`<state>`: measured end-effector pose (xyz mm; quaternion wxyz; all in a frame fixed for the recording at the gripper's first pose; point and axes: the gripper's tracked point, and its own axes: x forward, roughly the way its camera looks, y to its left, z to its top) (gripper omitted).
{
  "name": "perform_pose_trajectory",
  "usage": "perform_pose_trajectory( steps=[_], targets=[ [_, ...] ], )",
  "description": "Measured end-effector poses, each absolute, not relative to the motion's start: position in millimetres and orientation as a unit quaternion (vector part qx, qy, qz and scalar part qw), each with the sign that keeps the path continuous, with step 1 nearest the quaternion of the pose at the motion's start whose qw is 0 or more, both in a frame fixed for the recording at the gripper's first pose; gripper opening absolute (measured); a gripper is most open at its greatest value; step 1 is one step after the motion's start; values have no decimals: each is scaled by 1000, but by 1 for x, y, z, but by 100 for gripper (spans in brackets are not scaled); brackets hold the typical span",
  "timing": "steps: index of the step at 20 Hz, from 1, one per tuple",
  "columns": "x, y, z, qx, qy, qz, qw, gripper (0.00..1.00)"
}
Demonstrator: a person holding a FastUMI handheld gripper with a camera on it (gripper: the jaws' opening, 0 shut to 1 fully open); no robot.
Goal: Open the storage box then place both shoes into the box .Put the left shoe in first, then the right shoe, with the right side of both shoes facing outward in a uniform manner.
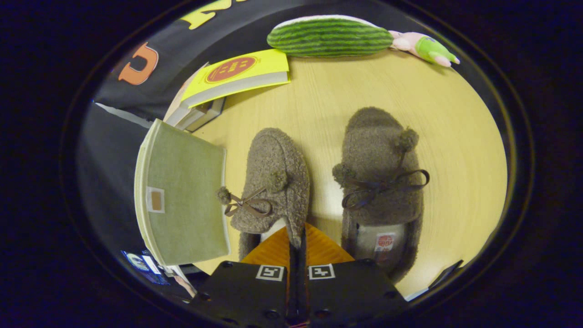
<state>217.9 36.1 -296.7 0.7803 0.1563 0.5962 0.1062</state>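
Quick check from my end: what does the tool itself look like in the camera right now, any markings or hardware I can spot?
The tool has two blocky dark housings side by side, each carrying a square black-and-white fiducial marker near its inner top corner. Small round screw heads dot the housings. Two ribbed, wedge-shaped fingers taper forward from them.

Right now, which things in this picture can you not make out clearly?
All in the gripper view:
- Storage box: it is closed, so its inside is hidden.
- Shoe beside the box: its heel is hidden behind the tongs, which are shut on its side wall.
- Other shoe: the insole label is too small to read.
- Books: mostly covered by the yellow book, so their number is unclear.
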Motion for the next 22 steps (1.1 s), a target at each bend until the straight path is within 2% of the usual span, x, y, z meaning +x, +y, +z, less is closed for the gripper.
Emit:
perform_pose_trajectory(
  steps=[8,12,17,22],
  targets=[
    [218,99,-178,140,548,150,811,6],
    [215,151,-141,127,526,175,822,6],
    [218,229,-137,152,507,202,824,6],
    [226,286,-178,232,525,167,802,6]
  ],
)
